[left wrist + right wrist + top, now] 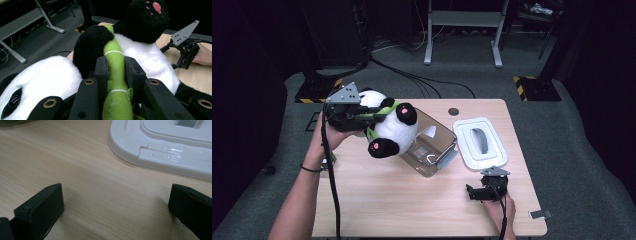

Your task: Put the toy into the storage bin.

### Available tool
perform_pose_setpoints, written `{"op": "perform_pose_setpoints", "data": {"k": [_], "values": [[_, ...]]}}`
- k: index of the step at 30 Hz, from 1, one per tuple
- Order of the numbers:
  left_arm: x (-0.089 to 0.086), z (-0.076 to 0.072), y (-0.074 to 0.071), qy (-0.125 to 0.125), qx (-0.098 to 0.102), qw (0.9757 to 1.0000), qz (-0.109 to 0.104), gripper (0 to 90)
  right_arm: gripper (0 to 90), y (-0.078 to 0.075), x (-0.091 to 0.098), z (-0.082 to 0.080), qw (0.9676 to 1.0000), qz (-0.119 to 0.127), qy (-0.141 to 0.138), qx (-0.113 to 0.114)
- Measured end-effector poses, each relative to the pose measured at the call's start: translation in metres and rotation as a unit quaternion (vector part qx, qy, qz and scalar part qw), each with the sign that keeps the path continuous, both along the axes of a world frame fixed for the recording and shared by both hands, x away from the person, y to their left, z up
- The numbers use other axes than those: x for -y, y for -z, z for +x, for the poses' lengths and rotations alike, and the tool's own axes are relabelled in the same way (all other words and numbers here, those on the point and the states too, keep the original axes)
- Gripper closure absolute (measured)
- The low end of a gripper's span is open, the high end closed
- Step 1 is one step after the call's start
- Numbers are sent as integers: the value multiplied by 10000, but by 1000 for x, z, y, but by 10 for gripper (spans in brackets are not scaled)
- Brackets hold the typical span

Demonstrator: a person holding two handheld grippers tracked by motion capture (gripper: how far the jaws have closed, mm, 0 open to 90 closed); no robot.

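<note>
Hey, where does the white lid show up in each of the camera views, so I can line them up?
High view: the white lid lies flat, right of the clear box, beyond the right gripper.
Left gripper view: not in this picture.
Right gripper view: its rim fills the upper right corner, ahead of the open jaws.
Shared landmark: the wooden table.

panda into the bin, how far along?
Done: white lid is off, flat on the table beside the open clear bin. In hand: left gripper clamps the panda by its green bamboo, off the table. Left: lower it in, release, refit lid. Right gripper rests open.
</note>
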State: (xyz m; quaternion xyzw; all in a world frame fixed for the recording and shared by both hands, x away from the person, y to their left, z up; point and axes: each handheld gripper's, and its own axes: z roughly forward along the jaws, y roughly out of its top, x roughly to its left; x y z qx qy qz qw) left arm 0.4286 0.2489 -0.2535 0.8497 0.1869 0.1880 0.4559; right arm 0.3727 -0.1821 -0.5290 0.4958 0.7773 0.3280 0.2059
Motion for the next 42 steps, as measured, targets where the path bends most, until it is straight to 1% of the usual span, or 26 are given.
{"op": "perform_pose_setpoints", "data": {"k": [1, 2, 3, 5, 9, 12, 13, 17, 18, 20, 21, 22, 24, 27, 28, 29, 32, 35, 36, 39, 40, 42], "values": [[2, 2, 0, 21, 30, 10000, 23, 743, 0, 0, 0, 0, 10000, 2, 3, -3], [3, 4, -1, 31, -17, 10000, 1, 743, 0, 0, 0, 0, 10000, 1, 6, 1], [4, 7, -2, 57, 20, 10000, 40, 743, 0, 0, 0, 0, 10000, 1, 3, -1], [8, 12, -3, 93, -1, 10000, 0, 743, 0, 0, 0, 0, 10000, 6, 2, -4], [17, 23, -3, 209, 12, 9997, 97, 743, 0, 0, 0, 0, 10000, 1, 5, 5], [25, 32, -1, 230, -27, 9996, 146, 743, 0, 0, 0, 0, 10000, -12, -10, 2], [27, 35, -1, 236, -10, 9996, 162, 743, 0, 0, 1, 0, 10000, -49, -47, 9], [38, 44, 3, 332, -57, 9993, 138, 743, 0, 0, 1, 0, 10000, -36, -41, 6], [41, 46, 5, 333, -46, 9993, 154, 743, 0, 0, 1, 0, 10000, -36, -40, 6], [47, 50, 7, 414, -74, 9988, 239, 743, 0, 0, 1, 0, 10000, -36, -40, 6], [51, 52, 9, 423, -82, 9987, 266, 742, 0, 0, 1, 0, 10000, -36, -42, 7], [54, 53, 10, 391, -92, 9989, 252, 743, 0, 0, 1, 0, 10000, -29, -35, 0], [58, 55, 13, 416, -149, 9987, 249, 743, 0, 0, 1, 0, 10000, 0, -1, -5], [67, 59, 20, 425, -215, 9985, 284, 743, 0, 0, 0, 0, 10000, 16, 25, -8], [68, 60, 22, 451, -244, 9981, 330, 742, 0, 0, 0, 0, 10000, 16, 24, -7], [71, 61, 24, 462, -245, 9981, 330, 743, 0, 0, 0, 0, 10000, 15, 24, -8], [80, 63, 30, 526, -295, 9971, 454, 742, 0, 0, 0, 0, 10000, 17, 23, -8], [89, 64, 36, 534, -291, 9967, 534, 742, 0, 0, 0, 0, 10000, 11, 19, -4], [91, 64, 38, 559, -332, 9961, 594, 742, 0, 0, 0, 0, 10000, 12, 20, -5], [98, 68, 48, 549, -468, 9951, 670, 742, 0, 0, 0, 0, 10000, 13, 18, -6], [101, 68, 52, 498, -502, 9953, 667, 742, 0, 0, 0, 0, 10000, 12, 18, -5], [105, 69, 58, 526, -561, 9943, 743, 742, 0, 0, 1, 0, 10000, 1, -35, -8]]}}
